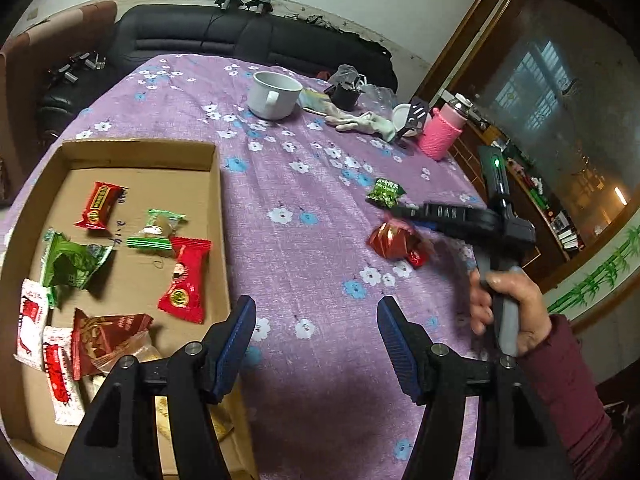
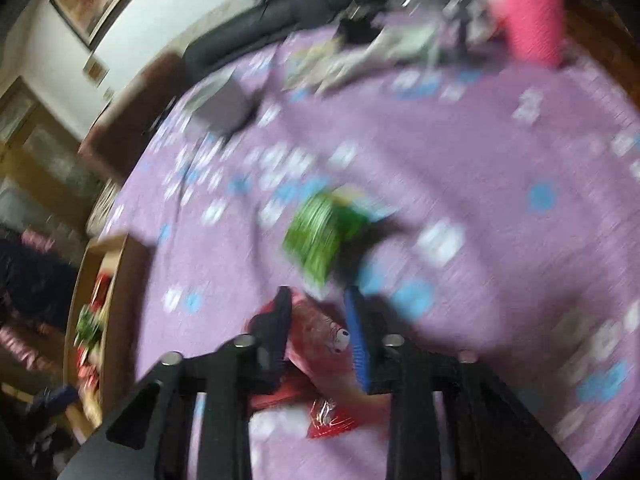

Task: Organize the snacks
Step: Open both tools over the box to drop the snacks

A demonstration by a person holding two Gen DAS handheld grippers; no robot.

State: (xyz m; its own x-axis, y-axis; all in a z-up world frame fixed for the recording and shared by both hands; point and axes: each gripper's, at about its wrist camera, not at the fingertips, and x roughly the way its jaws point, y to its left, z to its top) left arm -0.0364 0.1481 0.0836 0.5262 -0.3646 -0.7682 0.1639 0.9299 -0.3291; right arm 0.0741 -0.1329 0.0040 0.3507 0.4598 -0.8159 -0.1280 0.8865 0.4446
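Observation:
A cardboard tray (image 1: 218, 200) at the left holds several wrapped snacks in red, green and white. My left gripper (image 1: 316, 322) is open and empty above the purple cloth, just right of the tray. My right gripper (image 2: 320, 312) is shut on a red foil snack (image 1: 394, 240), which also shows between the fingers in the right wrist view (image 2: 316, 332). In the left wrist view the right gripper (image 1: 404, 216) is low over the cloth at the right. A green snack (image 1: 385, 192) lies just beyond it, and shows blurred in the right wrist view (image 2: 320, 232).
A white mug (image 1: 274, 94), gloves (image 1: 360, 122), a pink-sleeved bottle (image 1: 442, 132) and small clutter stand at the table's far side. A dark sofa (image 1: 240, 36) lies behind. The table edge runs along the right, near a cabinet (image 1: 560, 100).

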